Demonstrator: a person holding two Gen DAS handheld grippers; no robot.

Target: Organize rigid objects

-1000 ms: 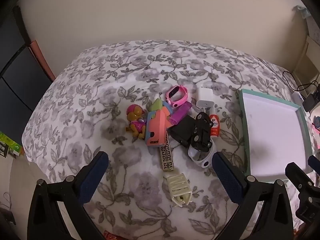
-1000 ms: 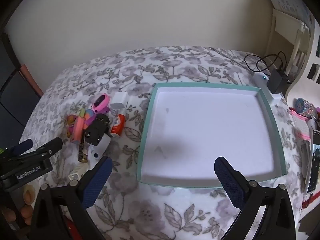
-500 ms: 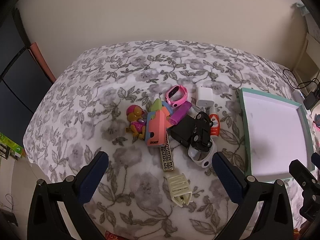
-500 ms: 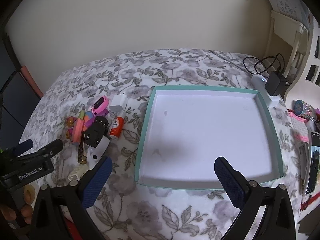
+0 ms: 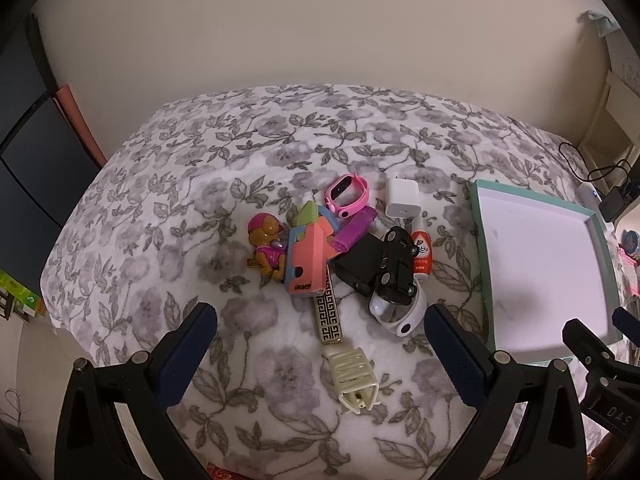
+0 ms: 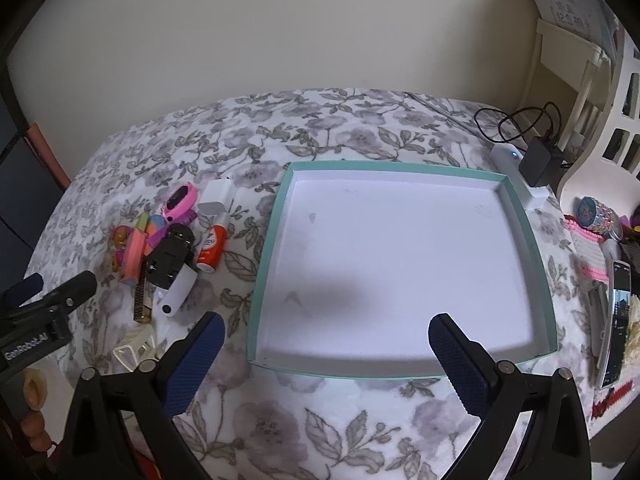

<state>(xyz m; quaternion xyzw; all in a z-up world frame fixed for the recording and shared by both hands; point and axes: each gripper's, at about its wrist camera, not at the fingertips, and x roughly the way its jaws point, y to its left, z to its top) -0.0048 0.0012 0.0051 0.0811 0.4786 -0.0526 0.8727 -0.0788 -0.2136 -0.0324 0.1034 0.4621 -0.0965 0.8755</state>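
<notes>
The left gripper [image 5: 320,356] hovers with its jaws spread wide and nothing between them, above a floral bedspread [image 5: 168,208]. Straight ahead of its fingers lies a heap of small things: a cream hair claw clip [image 5: 354,376] nearest, then a patterned gold-and-black strip [image 5: 329,318], a pink puzzle block [image 5: 308,260], a toy pup figure [image 5: 266,246] to its left, and a black toy car [image 5: 396,266] resting on a white round case [image 5: 398,310]. Farther on sit a pink smartwatch [image 5: 346,196] and a white charger plug [image 5: 402,199] (a small red-and-white bottle [image 5: 421,254] beside the car). The right gripper [image 6: 320,360], equally wide and empty, hangs over the near edge of a teal-rimmed tray [image 6: 266,264] with a bare white floor.
</notes>
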